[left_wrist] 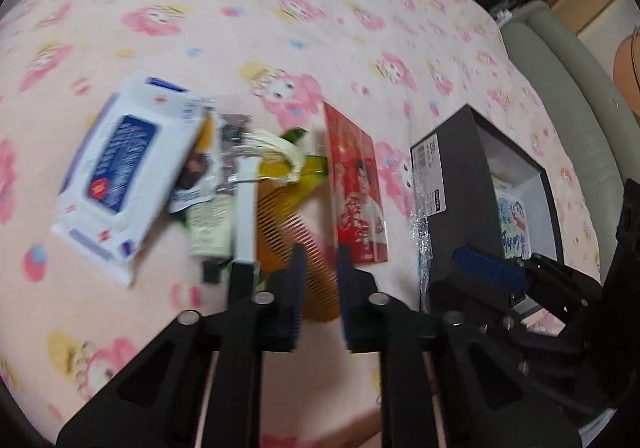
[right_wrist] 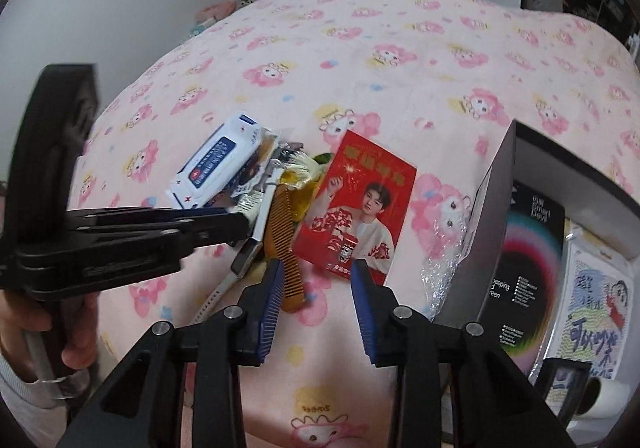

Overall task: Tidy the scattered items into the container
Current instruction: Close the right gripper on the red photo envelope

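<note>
On bed (right_wrist: pixel 360 47) | L jaws narrow over comb (left_wrist: pixel 304 248) | R jaws wide by box (right_wrist: pixel 486 232) edge

Both views are lit evenly and softly, bright enough to read colours, with no hard shadows on the pink bedsheet (left_wrist: pixel 320 27); only faint shading sits under the clutter left of the red card (right_wrist: pixel 354 207). The left wrist view is smeared by motion: the wipes pack (left_wrist: pixel 120 171) far left of the red card (left_wrist: pixel 356 187) has streaked edges and unreadable print. The right wrist view is sharper, the card's printing crisp. Small glints show on crinkled plastic wrap (right_wrist: pixel 444 276) just right of the card. Fisheye bending curves the bed's far edge, and dark vignetting fills the corners.
</note>
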A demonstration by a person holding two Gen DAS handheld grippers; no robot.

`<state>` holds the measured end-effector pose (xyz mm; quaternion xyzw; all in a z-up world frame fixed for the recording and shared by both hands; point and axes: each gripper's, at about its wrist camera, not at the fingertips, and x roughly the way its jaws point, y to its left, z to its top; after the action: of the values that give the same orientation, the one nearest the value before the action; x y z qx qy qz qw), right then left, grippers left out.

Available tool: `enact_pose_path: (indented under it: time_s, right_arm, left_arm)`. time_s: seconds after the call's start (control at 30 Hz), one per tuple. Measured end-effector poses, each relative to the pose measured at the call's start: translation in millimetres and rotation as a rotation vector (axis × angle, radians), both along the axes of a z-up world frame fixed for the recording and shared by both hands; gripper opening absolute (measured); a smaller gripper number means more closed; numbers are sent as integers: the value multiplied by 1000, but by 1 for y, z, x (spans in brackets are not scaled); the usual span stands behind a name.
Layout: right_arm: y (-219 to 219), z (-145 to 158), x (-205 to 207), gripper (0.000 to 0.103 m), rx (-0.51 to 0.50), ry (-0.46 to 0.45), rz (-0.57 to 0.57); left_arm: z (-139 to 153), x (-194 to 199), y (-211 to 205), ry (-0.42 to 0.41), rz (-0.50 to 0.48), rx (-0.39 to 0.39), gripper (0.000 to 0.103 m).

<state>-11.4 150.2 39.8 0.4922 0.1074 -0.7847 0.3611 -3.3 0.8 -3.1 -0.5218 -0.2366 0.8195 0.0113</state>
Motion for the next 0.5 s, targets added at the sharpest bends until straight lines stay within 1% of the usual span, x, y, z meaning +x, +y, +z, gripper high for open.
enact_pose_path:
  time_s: [0.2, 0.23, 0.33, 0.37, 0.43, 0.5]
  right_arm:
    - [7, -17, -9, 30, -9, -56, -35]
    - [7, -17, -10, 30, -6, -54, -40]
    - [10, -23, -11, 30, -11, -51, -46]
    - [11, -24, -12, 30, -15, -54, -48]
    - [10, -25, -12, 30, -9, -42, -47]
    - [11, -28, -12, 30, 1, -34, -43]
  left_arm:
    - [-25, -26, 6, -46, -30, 28, 14]
    - [-29, -31, 7, -54, -35, 33, 15]
    - [-41, -44, 10, -77, -50, 47, 15]
    - [-45, -48, 11, -86, -55, 51, 8]
    - [-52, -50, 10, -112, -61, 80, 8]
    - [-46, -44, 5, -92, -53, 98, 6]
